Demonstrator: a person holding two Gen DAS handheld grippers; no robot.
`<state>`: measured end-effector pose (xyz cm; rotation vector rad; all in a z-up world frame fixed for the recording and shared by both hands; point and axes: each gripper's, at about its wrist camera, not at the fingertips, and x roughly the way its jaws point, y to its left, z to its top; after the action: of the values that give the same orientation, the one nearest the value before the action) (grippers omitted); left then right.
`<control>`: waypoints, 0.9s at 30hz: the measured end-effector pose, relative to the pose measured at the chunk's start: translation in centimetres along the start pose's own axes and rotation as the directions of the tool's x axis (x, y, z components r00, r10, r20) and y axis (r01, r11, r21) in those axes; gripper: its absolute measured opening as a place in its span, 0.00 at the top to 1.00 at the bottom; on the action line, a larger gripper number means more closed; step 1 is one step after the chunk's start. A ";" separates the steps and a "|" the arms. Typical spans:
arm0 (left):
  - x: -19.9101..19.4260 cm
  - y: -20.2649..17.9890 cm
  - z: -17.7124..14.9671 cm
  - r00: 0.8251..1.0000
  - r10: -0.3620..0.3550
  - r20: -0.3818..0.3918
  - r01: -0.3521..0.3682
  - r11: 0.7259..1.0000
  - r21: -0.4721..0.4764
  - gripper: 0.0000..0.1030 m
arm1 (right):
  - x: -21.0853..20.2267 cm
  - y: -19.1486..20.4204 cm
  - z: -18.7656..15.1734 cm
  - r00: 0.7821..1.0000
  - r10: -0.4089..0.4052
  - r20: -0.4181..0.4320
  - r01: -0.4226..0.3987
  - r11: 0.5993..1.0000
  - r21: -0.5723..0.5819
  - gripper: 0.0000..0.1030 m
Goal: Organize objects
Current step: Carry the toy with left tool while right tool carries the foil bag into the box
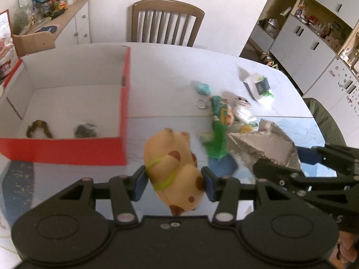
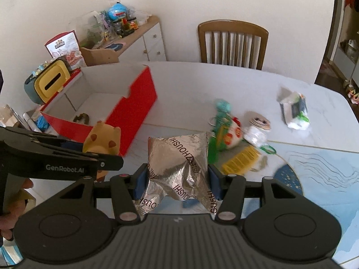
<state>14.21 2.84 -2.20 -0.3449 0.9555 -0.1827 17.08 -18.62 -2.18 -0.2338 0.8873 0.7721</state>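
My left gripper [image 1: 174, 182] is shut on a yellow spotted animal toy [image 1: 174, 168] with a green band, held above the table just right of the red box [image 1: 67, 150]. The toy also shows in the right wrist view [image 2: 102, 141]. My right gripper [image 2: 177, 182] is shut on a silver foil packet [image 2: 179, 163], also seen in the left wrist view [image 1: 267, 145]. The box holds a dark curved piece [image 1: 39, 129] and a grey clump [image 1: 86, 130].
Loose items lie on the white table [image 1: 168, 67]: a green feathery toy [image 1: 216, 141], key rings [image 1: 202, 104], a teal bundle [image 1: 203, 88], a white packet [image 1: 259, 87], a yellow card [image 2: 241, 160]. A wooden chair [image 1: 166, 22] stands behind the table. A blue mat [image 2: 325, 172] lies at right.
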 end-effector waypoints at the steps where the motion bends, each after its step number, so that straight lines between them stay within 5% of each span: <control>1: -0.2 0.7 0.1 1.000 0.000 -0.002 0.000 1.000 0.003 0.52 | 0.1 0.7 0.3 1.000 0.001 0.002 -0.001 1.000 0.001 0.47; 14: -2.5 9.9 4.4 0.999 0.038 -0.010 -0.038 0.999 0.019 0.51 | 3.2 9.8 5.1 0.999 0.035 0.008 -0.035 0.999 -0.006 0.47; 27: -0.1 18.7 9.5 0.983 0.181 0.025 -0.180 0.983 -0.039 0.51 | 9.4 15.3 9.6 1.000 -0.003 0.018 0.005 0.998 -0.069 0.47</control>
<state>22.04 22.27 -4.00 -0.2919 0.9575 0.0051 16.05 1.73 -1.53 -0.2889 0.8442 0.8005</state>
